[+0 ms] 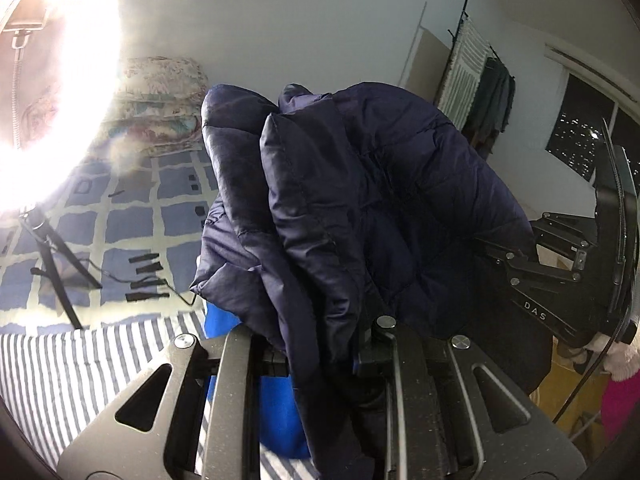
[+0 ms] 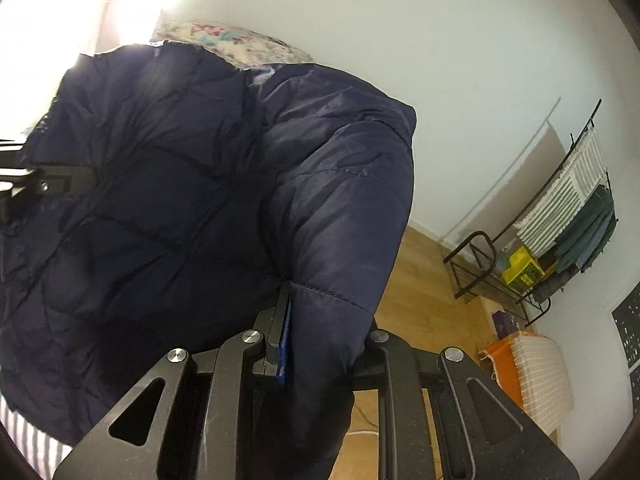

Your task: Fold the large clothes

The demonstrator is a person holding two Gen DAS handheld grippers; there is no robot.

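Observation:
A dark navy quilted puffer jacket (image 1: 360, 184) hangs bunched in the air, held by both grippers. My left gripper (image 1: 320, 344) is shut on a thick fold of its edge; the fabric drapes over the jaws and hides the fingertips. My right gripper (image 2: 320, 340) is shut on another edge of the jacket (image 2: 200, 184), with the cloth pinched between the blue-padded fingers (image 2: 283, 344). The right gripper's body (image 1: 560, 272) shows at the right of the left wrist view, and the left gripper's body (image 2: 48, 184) at the left edge of the right wrist view.
A bed with a blue-checked cover (image 1: 132, 216) and a striped sheet (image 1: 80, 368) lies below. A floral folded quilt (image 1: 160, 96) sits at the headboard. A tripod (image 1: 52, 256) with a bright lamp stands left. A clothes rack (image 2: 560, 232) and wooden floor (image 2: 420, 300) are on the right.

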